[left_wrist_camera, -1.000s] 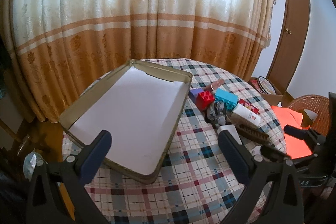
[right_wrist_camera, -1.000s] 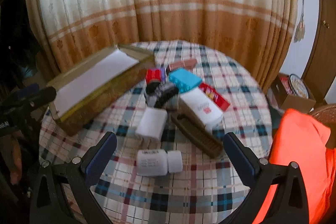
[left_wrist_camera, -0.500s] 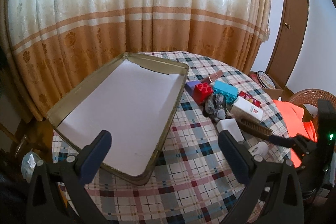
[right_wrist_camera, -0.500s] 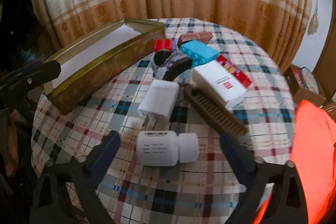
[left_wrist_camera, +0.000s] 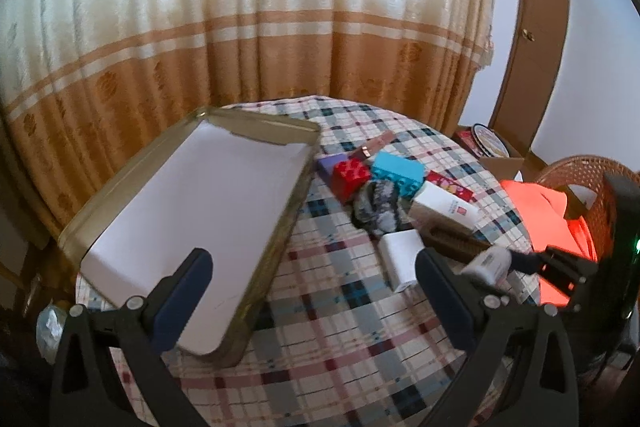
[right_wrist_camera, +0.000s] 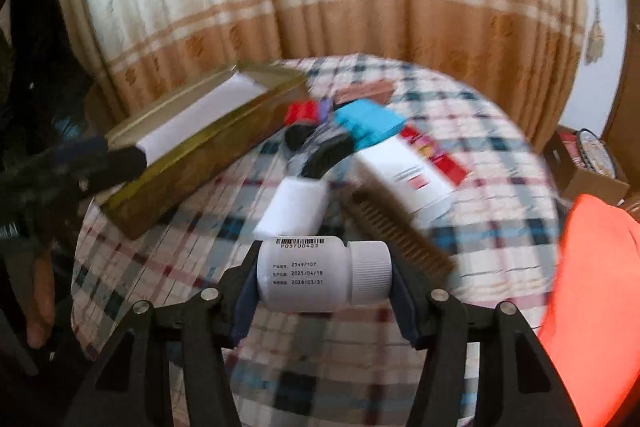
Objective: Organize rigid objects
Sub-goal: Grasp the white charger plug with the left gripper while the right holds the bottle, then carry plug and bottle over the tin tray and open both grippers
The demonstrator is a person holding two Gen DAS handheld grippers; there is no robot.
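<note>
Your right tongs have just been closing and now clamp the white pill bottle end to end, base against one pad, ribbed cap against the other. That is your first hard, smooth cylinder secured, probably bound for the paper-lined brass-coloured tin on the checked bench. Your left tongs hang apart, empty.

I'm seeing a plaid tablecloth in white, red and dark teal, a gold tin lined white, red and turquoise blocks, and a white bottle.
</note>
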